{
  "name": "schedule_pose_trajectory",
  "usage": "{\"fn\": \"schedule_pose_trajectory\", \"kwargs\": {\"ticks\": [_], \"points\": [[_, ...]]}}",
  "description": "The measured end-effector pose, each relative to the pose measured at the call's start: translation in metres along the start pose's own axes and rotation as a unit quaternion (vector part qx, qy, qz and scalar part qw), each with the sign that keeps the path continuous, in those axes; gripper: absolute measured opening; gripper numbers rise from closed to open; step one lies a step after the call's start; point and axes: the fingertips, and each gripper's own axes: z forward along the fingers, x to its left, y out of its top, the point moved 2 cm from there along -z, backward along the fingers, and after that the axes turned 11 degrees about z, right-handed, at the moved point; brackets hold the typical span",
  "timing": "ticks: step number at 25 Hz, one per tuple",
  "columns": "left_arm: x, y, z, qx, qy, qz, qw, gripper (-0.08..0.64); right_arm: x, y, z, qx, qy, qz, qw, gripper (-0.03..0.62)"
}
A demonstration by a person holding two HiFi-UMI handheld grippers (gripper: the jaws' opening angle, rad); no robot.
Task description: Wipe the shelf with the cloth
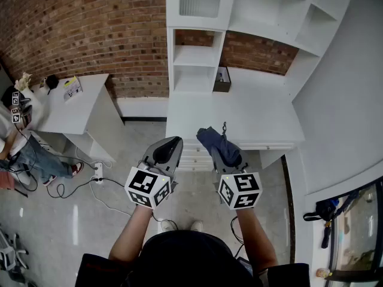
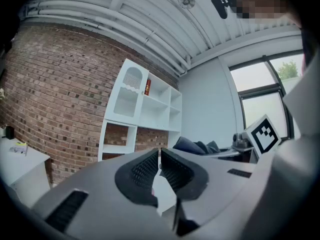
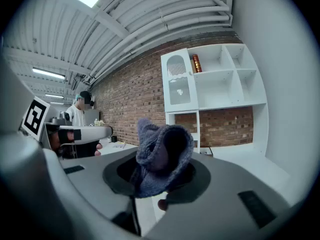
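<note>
A white shelf unit (image 1: 194, 55) with open compartments stands against the brick wall above a wide white counter (image 1: 239, 109). My right gripper (image 1: 222, 151) is shut on a dark blue cloth (image 1: 216, 142), which bunches up between the jaws (image 3: 162, 151) and hangs near the counter's front edge. My left gripper (image 1: 169, 150) is held beside it, to the left, in front of the counter; its jaws are closed together with nothing between them (image 2: 159, 170). Both grippers are short of the shelf (image 3: 212, 81).
A small dark box (image 1: 222, 79) sits at the back of the counter beside the lower shelf. A white desk (image 1: 72, 103) stands at the left, with cables (image 1: 90, 184) on the floor near it. A person (image 3: 80, 116) stands far left. A brown object (image 3: 196, 63) sits on an upper shelf.
</note>
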Motion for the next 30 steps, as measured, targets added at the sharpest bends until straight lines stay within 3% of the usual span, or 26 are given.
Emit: {"fn": "schedule_pose_trajectory", "kwargs": {"ticks": [9,30], "points": [[-0.016,0.003,0.005,0.000,0.002,-0.001,1.0000,0.031,-0.006,0.000,-0.007,-0.002,0.009,-0.017,1.000,0.126],[-0.062,-0.013,0.029,0.020,0.034,-0.001,0.9992,0.031,-0.064,-0.003,-0.030,0.011,0.041,-0.025,0.999,0.127]]}}
